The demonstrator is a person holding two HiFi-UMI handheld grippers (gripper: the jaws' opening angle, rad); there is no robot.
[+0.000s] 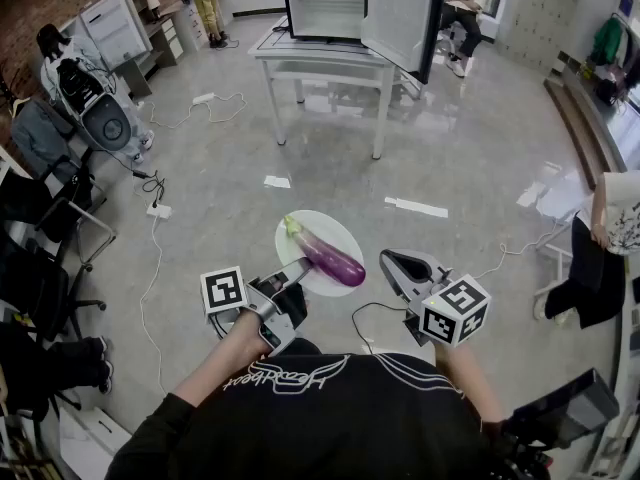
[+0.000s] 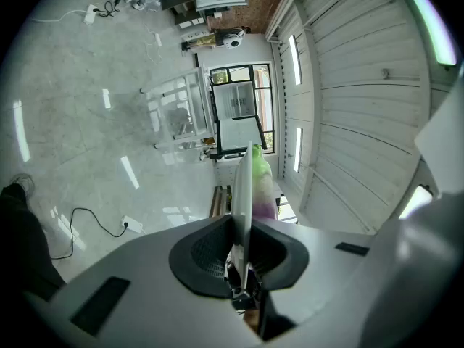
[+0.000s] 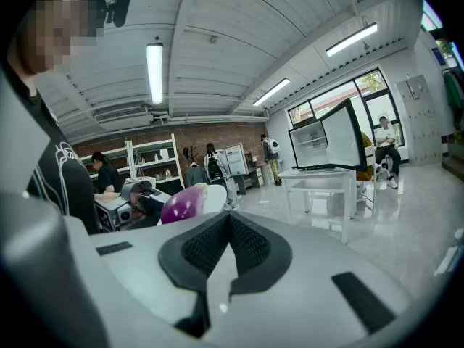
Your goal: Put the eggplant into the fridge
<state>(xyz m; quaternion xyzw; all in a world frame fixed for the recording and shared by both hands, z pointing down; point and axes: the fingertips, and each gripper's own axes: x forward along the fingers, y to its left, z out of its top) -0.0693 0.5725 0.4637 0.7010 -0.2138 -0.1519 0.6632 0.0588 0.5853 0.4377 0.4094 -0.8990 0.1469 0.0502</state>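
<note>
Left gripper [image 1: 296, 274]: jaws narrow, clamped on rim of white plate [image 1: 340, 230]; plate shows edge-on in left gripper view. Eggplant [image 1: 330, 256]: 1 pc, purple w/ green stem, lying on plate, held out in front of person. Right gripper [image 1: 402, 264]: jaws together, nothing betw. them, just right of plate, apart from it. Fridge [image 1: 325, 3]: far side of room, on white table [image 1: 320, 60], door [image 1: 402, 20] swung open; top cut off by frame. Floor betw. person and table: cable [image 1: 150, 288], power strip [image 1: 158, 210], 2 paper strips [image 1: 418, 207]. Chairs [image 1: 55, 228]: at left. Seated person [image 1: 465, 8]: partly hidden behind door. Fridge interior: too small to tell.
</note>
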